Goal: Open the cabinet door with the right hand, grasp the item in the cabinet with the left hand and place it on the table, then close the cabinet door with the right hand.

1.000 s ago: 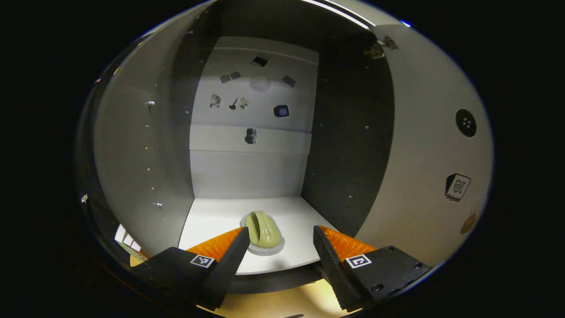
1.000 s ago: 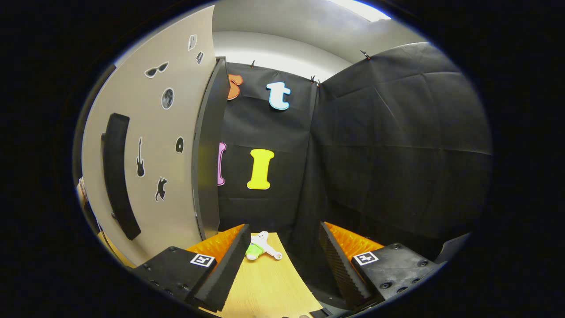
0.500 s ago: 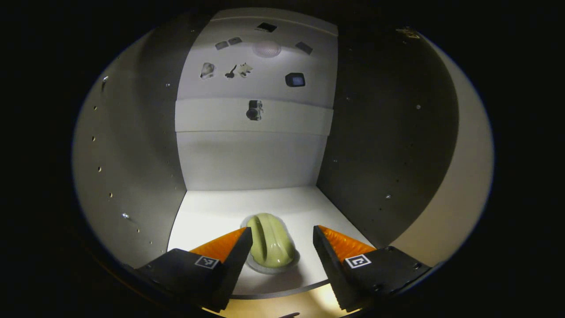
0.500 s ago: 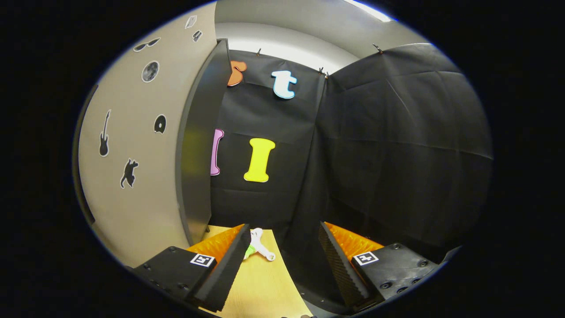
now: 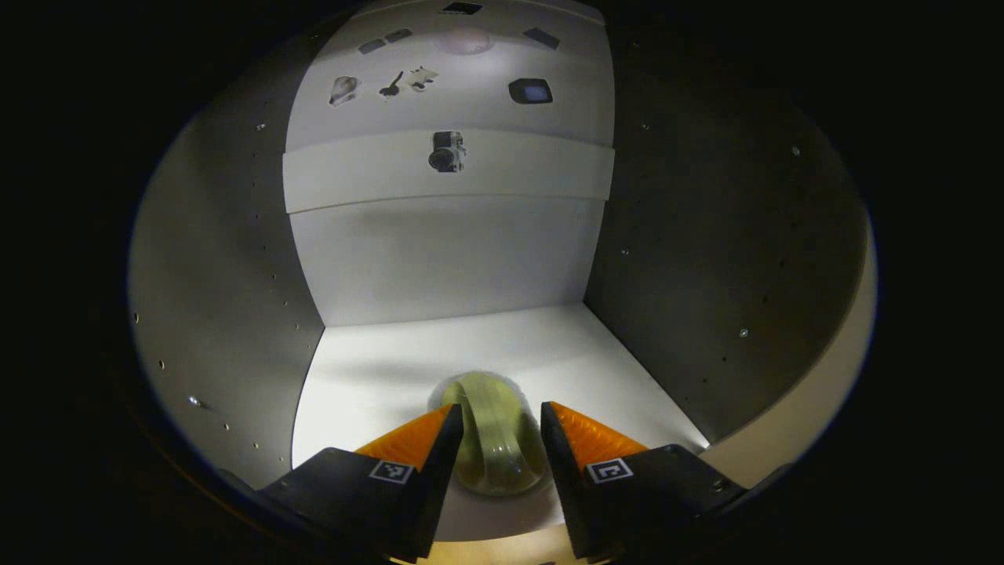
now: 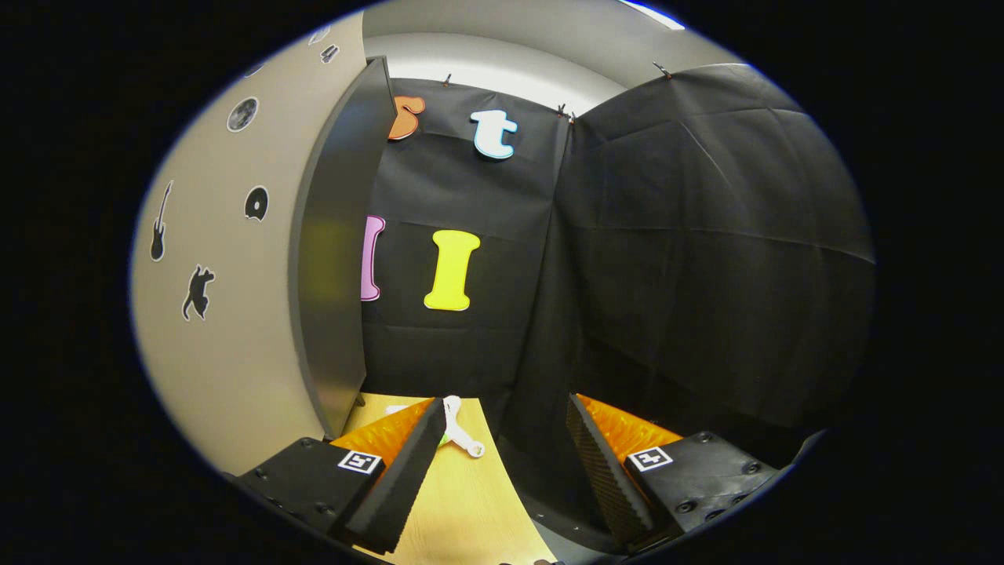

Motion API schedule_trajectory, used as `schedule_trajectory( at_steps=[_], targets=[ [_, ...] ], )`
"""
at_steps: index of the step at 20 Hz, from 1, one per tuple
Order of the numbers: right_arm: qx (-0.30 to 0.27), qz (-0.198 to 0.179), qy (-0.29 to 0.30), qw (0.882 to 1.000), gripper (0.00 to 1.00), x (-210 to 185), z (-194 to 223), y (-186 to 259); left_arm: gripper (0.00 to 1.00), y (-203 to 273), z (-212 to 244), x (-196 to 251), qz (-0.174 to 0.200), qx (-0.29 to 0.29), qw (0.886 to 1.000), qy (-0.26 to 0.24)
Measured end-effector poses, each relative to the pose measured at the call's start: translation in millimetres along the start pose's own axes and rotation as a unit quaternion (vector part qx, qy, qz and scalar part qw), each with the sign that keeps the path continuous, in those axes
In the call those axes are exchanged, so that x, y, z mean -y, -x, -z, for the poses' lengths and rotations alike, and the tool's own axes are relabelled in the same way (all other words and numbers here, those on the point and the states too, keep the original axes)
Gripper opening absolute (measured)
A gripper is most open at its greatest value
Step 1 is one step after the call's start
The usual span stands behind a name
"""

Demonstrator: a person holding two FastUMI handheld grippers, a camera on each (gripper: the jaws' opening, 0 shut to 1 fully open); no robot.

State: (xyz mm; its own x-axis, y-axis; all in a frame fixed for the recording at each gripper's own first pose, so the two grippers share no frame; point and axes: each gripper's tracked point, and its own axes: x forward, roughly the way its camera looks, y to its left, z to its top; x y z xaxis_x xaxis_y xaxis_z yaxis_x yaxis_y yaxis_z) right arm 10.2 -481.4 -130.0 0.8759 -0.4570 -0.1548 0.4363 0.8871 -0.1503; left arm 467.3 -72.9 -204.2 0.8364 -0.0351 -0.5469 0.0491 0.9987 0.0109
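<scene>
- The left hand-held gripper (image 5: 492, 439) is inside the open grey cabinet (image 5: 439, 259), its 2 fingers narrowed around the pale green, glossy, domed item on a grey round pad (image 5: 490, 447), which rests near the front edge of the white cabinet floor (image 5: 376, 377).
- Whether both fingers already press on the item I cannot tell; thin gaps seem to remain.
- To do the grasp well: centre the raised ridge between the fingers, close squarely, then lift straight before withdrawing, since the glossy dome may slip.
- The right hand-held gripper (image 6: 502, 463) is spread wide and empty, above the light wooden tabletop (image 6: 463, 510), beside the beige cabinet door with black stickers (image 6: 227, 298), which stands open.
</scene>
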Motion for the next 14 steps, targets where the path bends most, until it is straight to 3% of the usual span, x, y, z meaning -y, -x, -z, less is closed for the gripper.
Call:
schedule_trajectory(
  at_steps=[4,9,14],
  targets=[
    [-0.001,0.005,0.004,1.0,0.98,1,1,0,0.56,-7,0,-7,-0.014,-0.02,1.0,0.001],
    [-0.001,0.008,0.008,1.0,0.98,0,2,0,0.27,-12,1,-12,-0.036,-0.037,0.999,0.009],
    [0.0,0.004,0.006,1.0,0.98,0,0,0,0.22,-9,2,-13,-0.041,-0.033,0.998,0.024]
  ],
)
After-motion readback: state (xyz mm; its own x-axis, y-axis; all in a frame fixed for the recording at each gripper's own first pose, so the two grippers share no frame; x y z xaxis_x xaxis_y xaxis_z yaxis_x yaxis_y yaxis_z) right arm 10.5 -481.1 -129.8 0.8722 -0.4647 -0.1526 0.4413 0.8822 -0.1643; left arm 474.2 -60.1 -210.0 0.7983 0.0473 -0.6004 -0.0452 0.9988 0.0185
